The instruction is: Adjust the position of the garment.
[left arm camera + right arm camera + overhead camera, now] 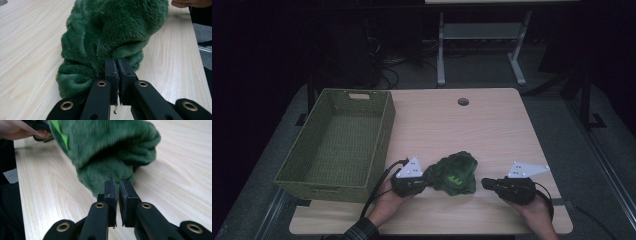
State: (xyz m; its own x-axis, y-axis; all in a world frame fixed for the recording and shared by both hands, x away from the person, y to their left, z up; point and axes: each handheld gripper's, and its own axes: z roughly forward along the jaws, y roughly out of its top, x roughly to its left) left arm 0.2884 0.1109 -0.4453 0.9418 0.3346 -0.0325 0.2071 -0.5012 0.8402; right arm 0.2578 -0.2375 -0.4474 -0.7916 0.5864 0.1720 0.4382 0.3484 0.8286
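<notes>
A crumpled green plush cloth (457, 172) lies on the wooden table (462, 130) near its front edge, between my two grippers. My left gripper (428, 176) meets the cloth's left side. In the left gripper view the jaws (117, 62) are pressed together, with a fold of the cloth (107, 30) drawn in at their tips. My right gripper (484, 183) sits just right of the cloth. In the right gripper view its jaws (118, 183) stand almost together with nothing between them. The cloth (107, 145) lies just past the tips and shows a light green tag (61, 133).
A green woven basket (384, 130) with nothing in it stands on the left half of the table, reaching near the front edge. A round cable hole (463, 102) sits near the far edge. Behind the table are a white desk frame (441, 55) and floor cables.
</notes>
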